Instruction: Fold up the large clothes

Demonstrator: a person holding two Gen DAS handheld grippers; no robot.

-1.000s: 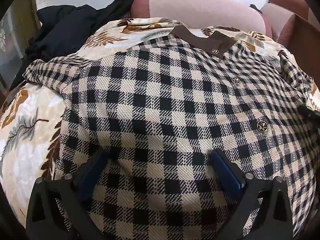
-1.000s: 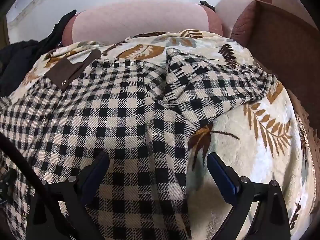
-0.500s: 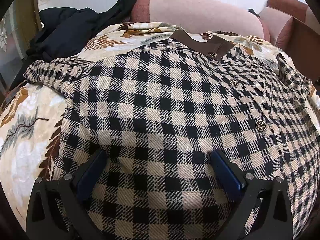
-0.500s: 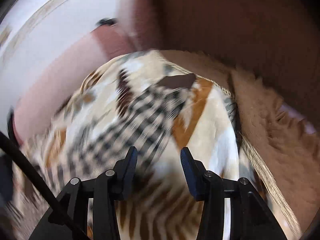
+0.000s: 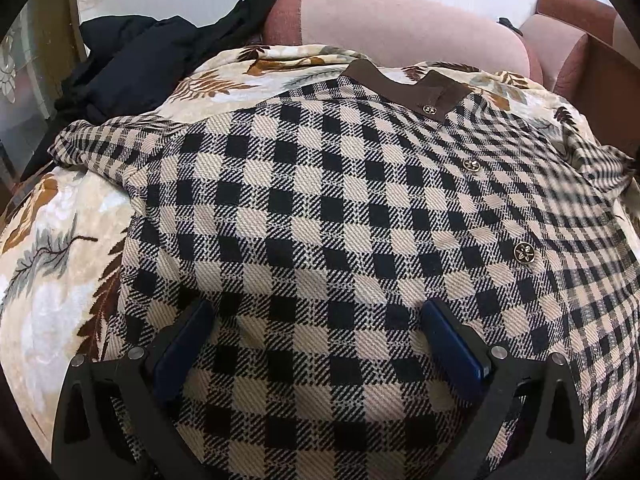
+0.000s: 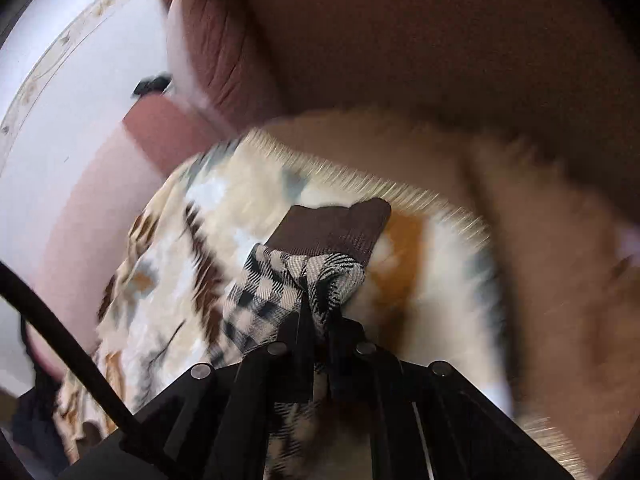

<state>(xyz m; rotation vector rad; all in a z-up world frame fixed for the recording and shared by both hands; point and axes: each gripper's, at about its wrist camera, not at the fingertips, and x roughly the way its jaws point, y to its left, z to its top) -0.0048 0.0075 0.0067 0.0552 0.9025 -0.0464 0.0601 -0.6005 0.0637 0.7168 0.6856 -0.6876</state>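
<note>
One checked shirt (image 5: 320, 208), in black and beige squares, lies spread flat on a sofa covered by a cream blanket (image 5: 52, 272) printed with brown and grey leaves. The shirt's long axis runs away from the left camera: its brown collar (image 5: 404, 84) points toward the pink sofa back (image 5: 400, 24), and its hem is nearest the camera. Three round dark buttons with gold stars show down the front, one on the collar band (image 5: 431, 109), one below it (image 5: 472, 165), and one lower still (image 5: 524, 253). One sleeve (image 5: 104, 148) stretches out to the left across the blanket. A heap of black clothing (image 5: 148, 64) sits at the far left of the sofa, just beyond that sleeve. The left tongs (image 5: 316, 340) stand wide open low over the lower part of the shirt, blue pads well apart, gripping nothing; whether they touch the cloth cannot be told. In the blurred right view, the right tongs (image 6: 320, 312) are clamped shut on a bunched fold of checked cloth at the end of the other sleeve, just short of its brown cuff (image 6: 336, 228). That cuff points away from the camera toward the blanket's fringed edge (image 6: 360, 176) and the brown sofa arm (image 6: 440, 60).
</note>
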